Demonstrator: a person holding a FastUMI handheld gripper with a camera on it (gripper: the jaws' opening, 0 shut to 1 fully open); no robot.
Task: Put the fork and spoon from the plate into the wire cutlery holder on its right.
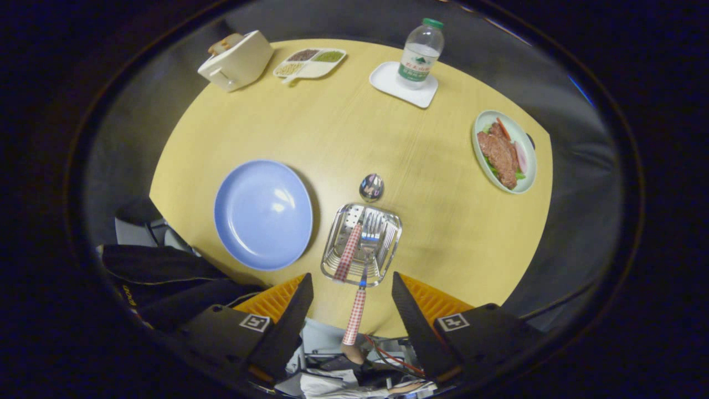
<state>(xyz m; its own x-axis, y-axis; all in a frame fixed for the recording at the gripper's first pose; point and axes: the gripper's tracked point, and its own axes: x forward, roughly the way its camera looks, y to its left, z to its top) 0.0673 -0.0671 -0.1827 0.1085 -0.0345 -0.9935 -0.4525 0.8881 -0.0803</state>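
The wire cutlery holder [388, 244] stands on the yellow table just ahead of my fingers, right of the blue plate [263, 213], which has nothing on it. A spoon [348, 252] with a red-checked handle lies in the holder, its shiny bowl poking out past the far rim. The fork [355, 316] has its tines inside the holder, and its red-checked handle reaches back between my fingers without touching either one. My gripper [352, 277] hovers above the holder's near rim, open wide and holding nothing.
At the far side of the table are a cream toaster [237, 61], a divided snack dish [309, 62] and a water bottle [421, 54] on a white tray [388, 77]. A plate of meat and salad [504, 151] sits at the right. Dark bags lie below the table's near edge.
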